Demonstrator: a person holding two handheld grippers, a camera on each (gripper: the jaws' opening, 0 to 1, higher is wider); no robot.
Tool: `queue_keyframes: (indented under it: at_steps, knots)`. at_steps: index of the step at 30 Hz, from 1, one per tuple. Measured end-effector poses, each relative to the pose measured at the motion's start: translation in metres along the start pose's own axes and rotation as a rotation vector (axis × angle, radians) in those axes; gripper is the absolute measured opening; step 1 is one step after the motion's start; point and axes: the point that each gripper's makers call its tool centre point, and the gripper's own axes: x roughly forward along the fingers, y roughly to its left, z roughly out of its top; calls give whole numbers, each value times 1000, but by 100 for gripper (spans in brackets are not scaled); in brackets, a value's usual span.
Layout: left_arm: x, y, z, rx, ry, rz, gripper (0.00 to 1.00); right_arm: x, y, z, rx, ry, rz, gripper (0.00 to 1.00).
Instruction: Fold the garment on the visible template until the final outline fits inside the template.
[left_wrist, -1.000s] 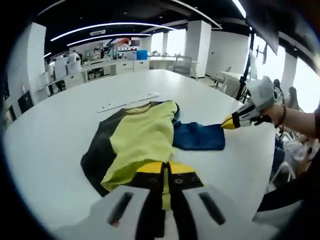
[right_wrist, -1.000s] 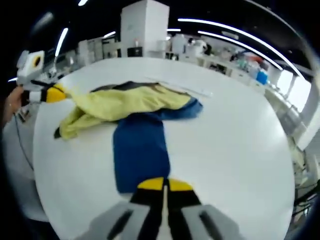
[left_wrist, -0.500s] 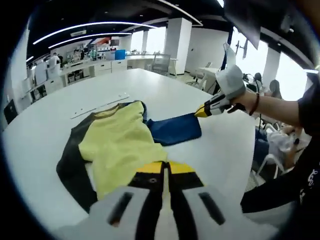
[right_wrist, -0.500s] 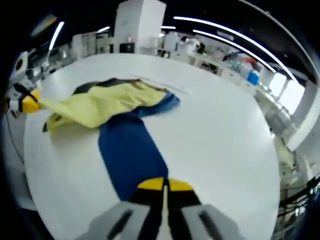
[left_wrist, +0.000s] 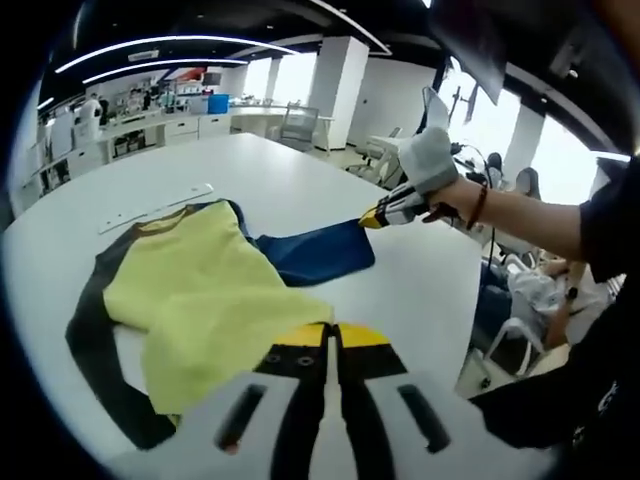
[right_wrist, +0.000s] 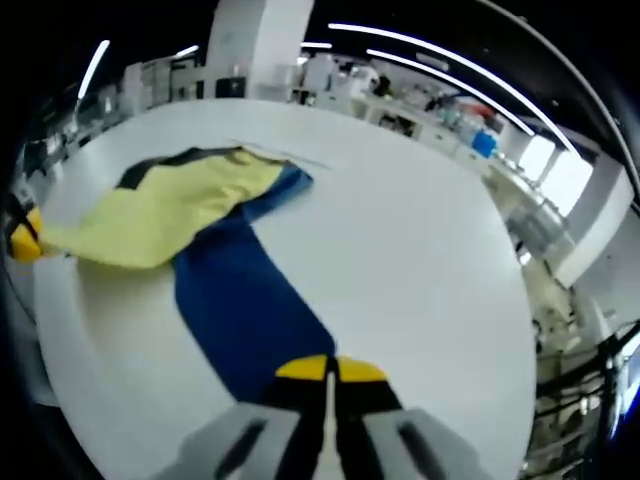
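A yellow garment (left_wrist: 200, 300) with a blue sleeve (left_wrist: 315, 255) lies over a black template (left_wrist: 85, 335) on the white table (left_wrist: 420, 300). At the bottom of the left gripper view, my left gripper (left_wrist: 325, 332) is shut on the yellow hem. My right gripper (left_wrist: 385, 212), held by a gloved hand, enters from the right at the sleeve's end. In the right gripper view, my right gripper (right_wrist: 328, 364) is shut on the blue sleeve (right_wrist: 240, 305). The sleeve runs to the yellow body (right_wrist: 150, 210). My left gripper (right_wrist: 22, 235) holds the far yellow edge at the left rim.
A thin white strip (left_wrist: 150, 205) lies on the table just beyond the garment's collar, strip (right_wrist: 290, 155). The table edge (left_wrist: 480, 330) runs close to the person's arm and body on the right. Desks, chairs and pillars stand further back.
Both grippers have drawn back and apart, each still shut on cloth. The bunched yellow body now lies flatter and wider, and the blue sleeve is pulled out straighter. Both views shifted with the hands.
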Motion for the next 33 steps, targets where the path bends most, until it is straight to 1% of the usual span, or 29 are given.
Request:
queue_keyframes:
  at_steps: [3, 6, 9, 11, 14, 17, 18, 20, 24, 26, 30, 33]
  knots:
    - [6, -9, -4, -1, 10, -19, 0, -2, -8, -7, 17, 11, -18, 0]
    - [12, -16, -6, -34, 11, -37, 0, -4, -17, -13, 24, 20, -33, 0]
    - [17, -21, -7, -47, 17, -48, 0, -7, -25, -17, 38, 26, -50, 0]
    - [19, -21, -8, -45, 26, -51, 0, -9, -36, -20, 75, 27, -77, 0]
    - [19, -21, -7, -52, 23, -55, 0, -9, -47, -22, 102, 19, -86, 0]
    - [21, -25, -5, -104, 16, -81, 0, -11, -57, -25, 115, 24, -106, 0]
    - [22, -30, -6, -135, 22, -108, 0, -11, -60, -26, 117, 27, -113, 0]
    - [25, -33, -10, -160, 41, -121, 0, -12, -65, -28, 118, 34, -121, 0]
    - [32, -42, -12, -144, 55, -130, 0, -13, -75, -33, 119, 50, -140, 0]
    - [35, -46, -12, -139, 59, -135, 0, -13, -83, -36, 123, 61, -152, 0]
    - [44, -56, -12, -126, 69, -154, 0, -15, -91, -41, 137, 76, -163, 0]
    - [49, -60, -13, -130, 79, -164, 0, -16, -100, -44, 146, 83, -173, 0]
